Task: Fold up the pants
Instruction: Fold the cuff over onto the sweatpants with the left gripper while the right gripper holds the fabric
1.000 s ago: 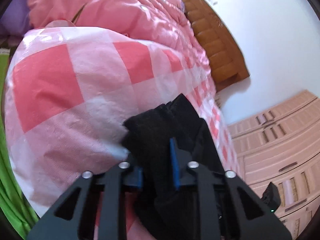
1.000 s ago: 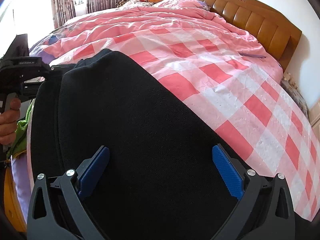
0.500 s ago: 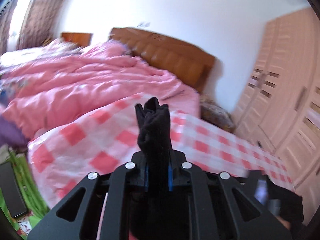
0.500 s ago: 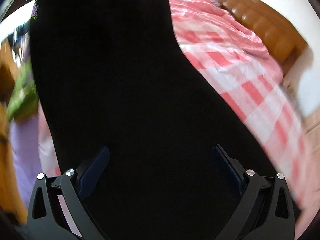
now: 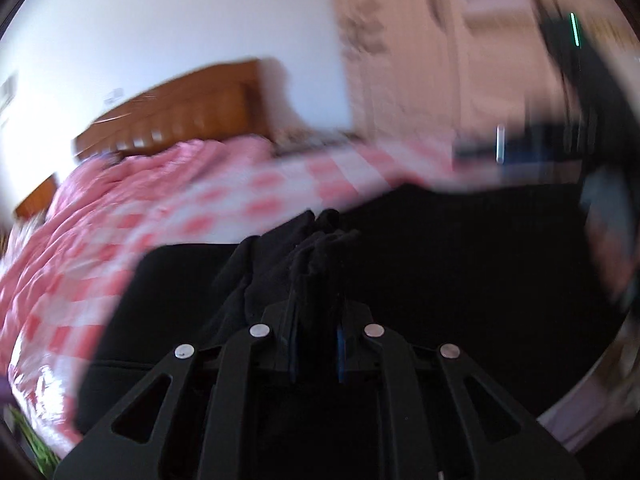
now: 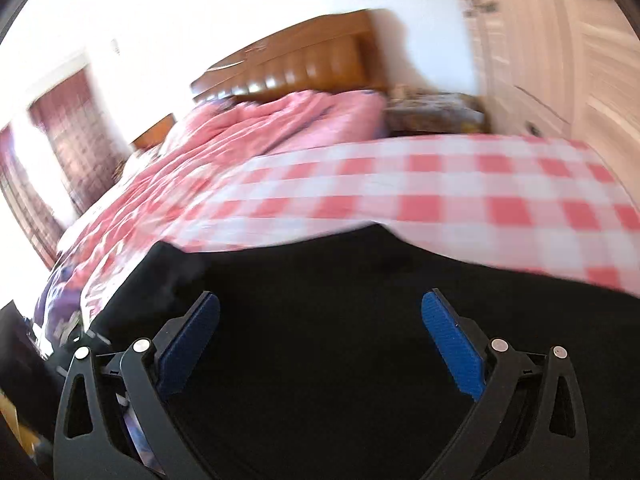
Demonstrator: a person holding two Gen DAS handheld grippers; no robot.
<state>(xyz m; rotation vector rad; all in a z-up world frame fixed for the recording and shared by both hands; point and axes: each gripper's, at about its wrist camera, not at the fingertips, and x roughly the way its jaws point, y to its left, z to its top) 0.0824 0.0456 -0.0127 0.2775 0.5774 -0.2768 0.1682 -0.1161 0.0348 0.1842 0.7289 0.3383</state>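
The black pants (image 5: pixel 460 264) lie spread over the near part of the pink checked bed (image 5: pixel 208 204). My left gripper (image 5: pixel 316 336) is shut on a bunched fold of the pants, which sticks up between its fingers. My right gripper (image 6: pixel 320 332) is open, its blue pads (image 6: pixel 452 344) wide apart just above the flat black pants (image 6: pixel 320 280). The right gripper also shows blurred at the upper right of the left wrist view (image 5: pixel 520 148). Both views are motion-blurred.
A pink quilt (image 6: pixel 256 128) is heaped toward the brown wooden headboard (image 6: pixel 304 60). A bedside table (image 6: pixel 436 114) stands beside the bed, with pale wardrobe doors (image 6: pixel 560 52) on the right. Curtains (image 6: pixel 68 140) hang at far left.
Both grippers have swung round and come down with the pants. The pants, held up in front of the right camera before, now lie spread flat on the bed. The left keeps its grip.
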